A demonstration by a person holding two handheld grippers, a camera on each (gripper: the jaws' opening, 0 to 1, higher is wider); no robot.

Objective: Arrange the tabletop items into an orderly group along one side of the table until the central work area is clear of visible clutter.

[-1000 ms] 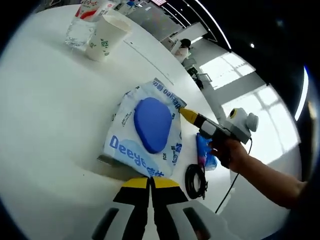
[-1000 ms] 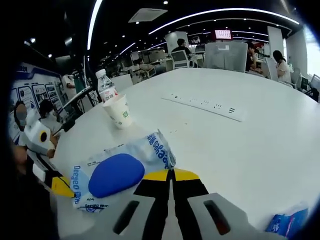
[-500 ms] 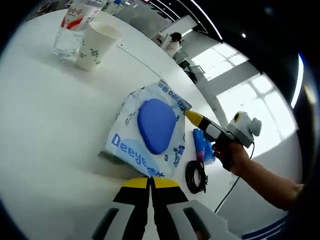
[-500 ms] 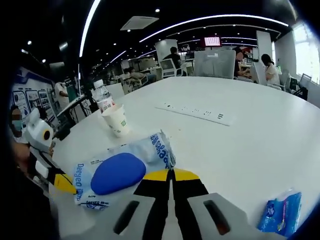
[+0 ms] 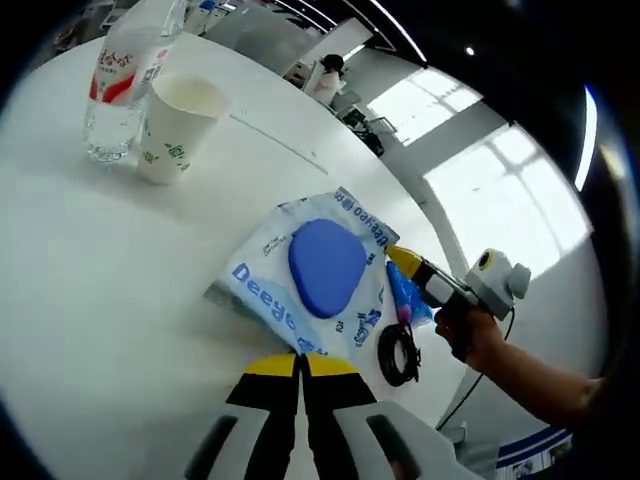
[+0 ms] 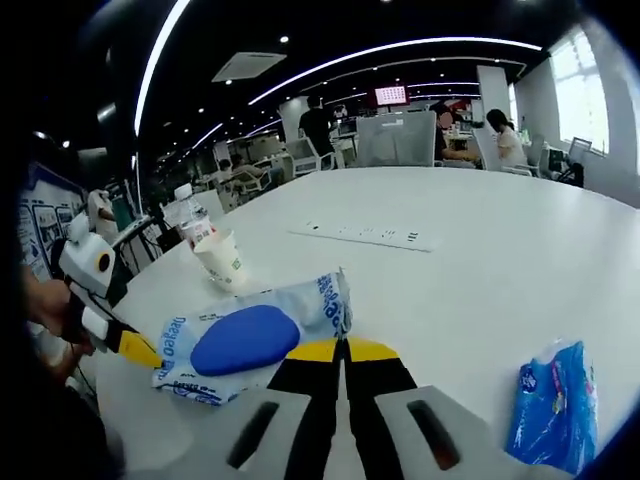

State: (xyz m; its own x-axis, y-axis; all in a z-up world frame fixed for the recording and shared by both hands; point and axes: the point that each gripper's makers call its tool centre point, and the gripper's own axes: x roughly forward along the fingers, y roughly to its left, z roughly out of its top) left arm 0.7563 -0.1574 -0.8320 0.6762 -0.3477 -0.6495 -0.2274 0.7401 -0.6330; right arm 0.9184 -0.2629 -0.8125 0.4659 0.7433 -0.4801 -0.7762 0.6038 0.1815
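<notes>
The left gripper (image 5: pixel 301 362) has its yellow tips pressed together, and they seem to pinch the near edge of the soft white and blue wipes pack with the big blue oval lid (image 5: pixel 318 271). The right gripper (image 6: pixel 343 349) is pressed together too, at the other edge of the same pack, so both seem to hold it just over the round white counter (image 5: pixel 90 290). If the two grippers pull apart, the soft pack could rip or slip out and flop down. If they swing it far, it could bump the white paper cup with green marks (image 5: pixel 174 126), which stands touching the clear water bottle with the red label (image 5: pixel 117 90), and tip them. A small blue packet (image 6: pixel 550 404) and a coiled black cable (image 5: pixel 398 353) lie near the counter edge and could get pushed off.
</notes>
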